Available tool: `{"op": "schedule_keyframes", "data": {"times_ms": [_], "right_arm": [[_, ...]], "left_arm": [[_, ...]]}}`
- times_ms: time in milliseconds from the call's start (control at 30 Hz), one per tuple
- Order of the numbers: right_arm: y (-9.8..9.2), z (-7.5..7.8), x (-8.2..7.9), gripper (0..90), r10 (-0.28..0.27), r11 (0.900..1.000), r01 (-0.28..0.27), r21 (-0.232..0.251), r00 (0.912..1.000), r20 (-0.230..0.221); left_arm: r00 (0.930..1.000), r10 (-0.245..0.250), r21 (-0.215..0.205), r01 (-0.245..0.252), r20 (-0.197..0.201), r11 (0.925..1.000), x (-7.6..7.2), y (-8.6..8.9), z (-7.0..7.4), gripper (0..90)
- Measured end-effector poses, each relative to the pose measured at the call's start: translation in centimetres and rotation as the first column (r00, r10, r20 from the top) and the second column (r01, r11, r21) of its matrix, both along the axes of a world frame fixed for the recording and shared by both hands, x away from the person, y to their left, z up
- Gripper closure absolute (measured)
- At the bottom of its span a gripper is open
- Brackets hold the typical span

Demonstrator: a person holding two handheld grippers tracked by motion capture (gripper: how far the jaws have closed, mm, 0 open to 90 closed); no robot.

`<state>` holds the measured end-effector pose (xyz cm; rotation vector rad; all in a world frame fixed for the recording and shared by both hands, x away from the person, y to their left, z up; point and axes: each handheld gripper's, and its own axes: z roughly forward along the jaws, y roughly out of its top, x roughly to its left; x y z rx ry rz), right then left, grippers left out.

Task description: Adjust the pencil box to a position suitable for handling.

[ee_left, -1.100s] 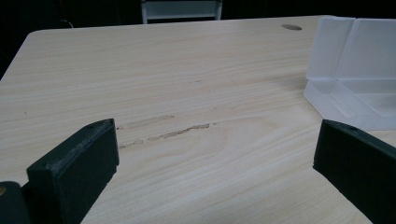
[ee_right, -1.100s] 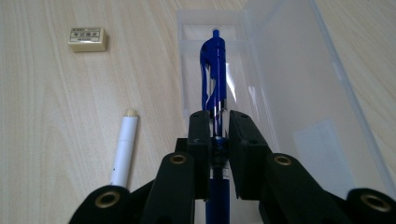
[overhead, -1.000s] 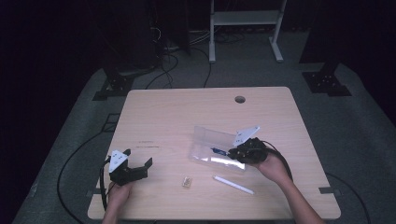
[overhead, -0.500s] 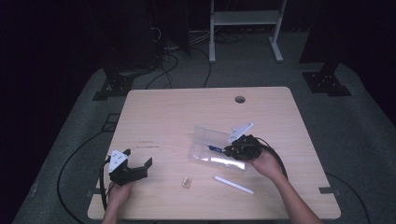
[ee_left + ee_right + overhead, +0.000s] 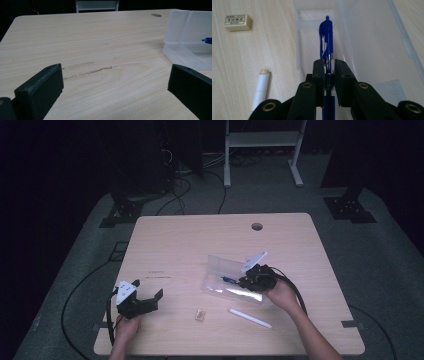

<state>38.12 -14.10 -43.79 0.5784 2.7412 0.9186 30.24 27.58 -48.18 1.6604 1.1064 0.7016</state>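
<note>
dark room, pale wooden table [image 5: 200, 240]

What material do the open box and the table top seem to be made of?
Box: likely clear plastic, slightly frosted; the wood shows through its walls. Table top: pale wood or wood-look laminate, matte; grain lines run along it, so which one stays open.

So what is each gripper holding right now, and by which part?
The right gripper is clamped on the blue pen around mid-barrel, over the clear box. The left gripper holds nothing.
</note>
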Motion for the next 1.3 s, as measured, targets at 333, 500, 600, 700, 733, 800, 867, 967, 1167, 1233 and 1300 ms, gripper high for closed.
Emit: {"op": "schedule_keyframes", "data": {"times_ms": [333, 500, 600, 700, 733, 800, 867, 967, 1167, 1233, 1300], "right_arm": [[0.7, -1.2, 0.6, 78.6, -0.007, 0.999, 0.007, -0.037, 0.9999, -0.015], [0.9, -1.8, 0.9, 78.6, -0.010, 0.999, 0.009, -0.043, 0.9998, -0.019], [0.9, -2.1, 1.1, 78.6, -0.020, 0.999, 0.018, -0.047, 0.9994, -0.028], [0.9, -2.2, 1.2, 78.6, -0.023, 0.999, 0.021, -0.050, 0.9992, -0.031], [0.9, -2.3, 1.3, 78.6, -0.026, 0.998, 0.025, -0.050, 0.9991, -0.033], [0.9, -2.5, 1.3, 78.5, -0.032, 0.998, 0.030, -0.055, 0.9988, -0.036], [1.0, -2.6, 1.4, 78.4, -0.032, 0.998, 0.030, -0.060, 0.9989, -0.034], [1.1, -2.8, 1.4, 78.5, -0.036, 0.998, 0.033, -0.061, 0.9986, -0.038], [1.3, -3.3, 1.5, 78.3, -0.034, 0.997, 0.031, -0.075, 0.9984, -0.044], [1.3, -3.5, 1.4, 78.2, -0.038, 0.997, 0.035, -0.071, 0.9984, -0.042], [1.2, -3.6, 1.4, 78.1, -0.039, 0.998, 0.037, -0.057, 0.9983, -0.044]], "left_arm": [[1.0000, -0.001, -0.002, 0.001, 0.000, 1.0000, 0.0, 0.0, 0.0, 0.0], [1.0000, 0.000, -0.004, 0.000, 0.000, 1.0000, 0.0, 0.0, 0.0, 0.0], [1.0000, -0.002, -0.002, 0.002, 0.000, 1.0000, 0.0, 0.0, 0.0, 0.0], [1.0000, -0.001, -0.003, 0.001, 0.000, 1.0000, 0.0, 0.0, 0.0, 0.0], [1.0000, 0.000, -0.003, 0.000, -0.001, 1.0000, 0.0, 0.0, 0.0, 0.0], [1.0000, 0.000, -0.004, 0.000, -0.001, 1.0000, 0.0, 0.0, 0.0, 0.0], [1.0000, 0.000, -0.004, 0.000, -0.001, 1.0000, 0.0, 0.0, 0.0, 0.0], [1.0000, 0.000, -0.003, 0.000, -0.001, 1.0000, 0.0, 0.1, 0.0, 0.0], [1.0000, -0.002, -0.002, 0.002, 0.000, 1.0000, 0.0, 0.0, 0.0, 0.0], [1.0000, -0.001, -0.002, 0.001, 0.000, 1.0000, 0.0, 0.0, 0.0, 0.0], [1.0000, -0.001, -0.003, 0.001, 0.000, 1.0000, 0.0, 0.0, 0.0, 0.0]]}}
